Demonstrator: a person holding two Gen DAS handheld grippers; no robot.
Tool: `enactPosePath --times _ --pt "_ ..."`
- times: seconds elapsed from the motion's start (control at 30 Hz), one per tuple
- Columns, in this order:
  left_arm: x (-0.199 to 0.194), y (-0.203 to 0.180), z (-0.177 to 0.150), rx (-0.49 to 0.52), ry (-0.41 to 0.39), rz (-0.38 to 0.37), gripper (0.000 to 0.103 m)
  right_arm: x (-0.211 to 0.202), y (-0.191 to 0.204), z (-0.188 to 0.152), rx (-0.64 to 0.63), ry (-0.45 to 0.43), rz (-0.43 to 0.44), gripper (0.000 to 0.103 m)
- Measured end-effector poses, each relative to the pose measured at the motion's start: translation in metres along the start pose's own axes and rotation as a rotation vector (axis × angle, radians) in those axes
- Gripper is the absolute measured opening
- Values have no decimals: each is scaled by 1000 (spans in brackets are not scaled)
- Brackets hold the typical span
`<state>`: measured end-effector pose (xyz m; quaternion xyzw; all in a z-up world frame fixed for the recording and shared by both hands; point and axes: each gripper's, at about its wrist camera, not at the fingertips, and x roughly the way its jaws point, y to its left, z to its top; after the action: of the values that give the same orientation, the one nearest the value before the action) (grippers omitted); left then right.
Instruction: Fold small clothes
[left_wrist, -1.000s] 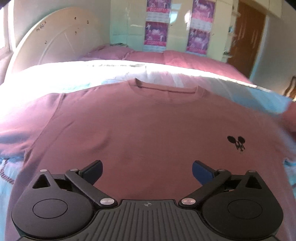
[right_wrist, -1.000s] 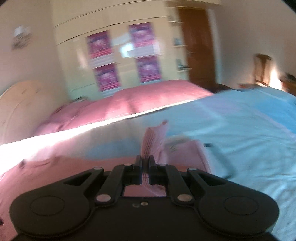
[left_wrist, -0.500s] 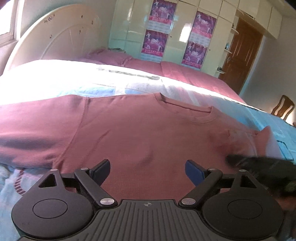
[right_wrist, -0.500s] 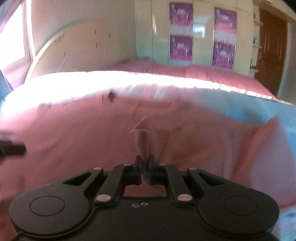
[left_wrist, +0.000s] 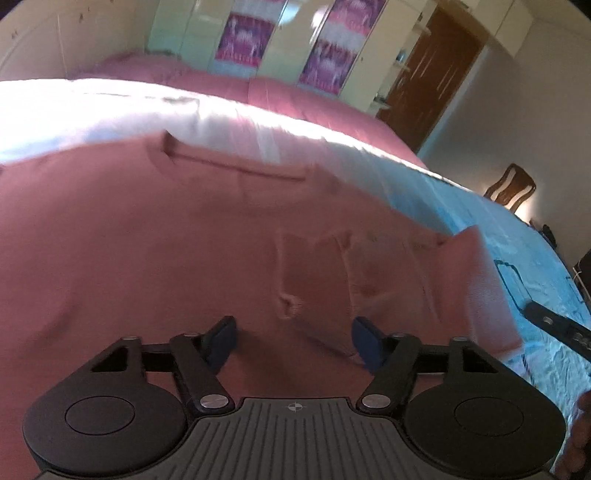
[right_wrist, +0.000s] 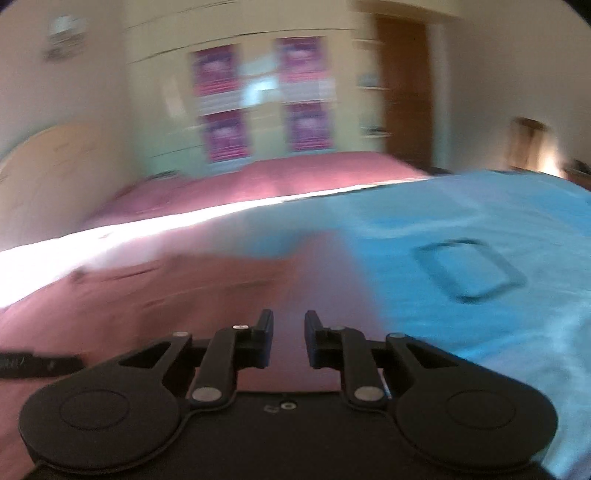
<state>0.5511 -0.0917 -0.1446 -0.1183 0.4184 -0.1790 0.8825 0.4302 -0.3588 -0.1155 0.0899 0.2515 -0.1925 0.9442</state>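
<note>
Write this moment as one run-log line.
left claw: open over pink T-shirt | right claw: open, empty | sleeve: folded inward

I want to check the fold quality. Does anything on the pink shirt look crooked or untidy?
Yes. On the pink shirt, the folded-in sleeve lies wrinkled, with a small pucker, and the fold's outer edge stands up off the bed instead of lying flat.

I see one pink shirt (left_wrist: 155, 236) spread flat on the bed, filling the left and centre of the left wrist frame, neckline toward the upper left. Its right sleeve (left_wrist: 424, 280) is folded inward over the chest, lying rumpled at centre right. Right wrist view is blurred; shirt (right_wrist: 166, 295) fills lower left.
</note>
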Motion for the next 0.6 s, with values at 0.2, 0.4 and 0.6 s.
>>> enactPosePath --times 0.2,0.4,0.6 --pt "24 -22 7 33 -19 -6 6 7 -80 0 205 75 -105 18" --pt "-41 -8 20 67 -214 3 6 14 -76 -10 208 100 -83 18" --pt "-79 46 13 66 -276 87 6 19 -45 -9 170 110 -20 18"
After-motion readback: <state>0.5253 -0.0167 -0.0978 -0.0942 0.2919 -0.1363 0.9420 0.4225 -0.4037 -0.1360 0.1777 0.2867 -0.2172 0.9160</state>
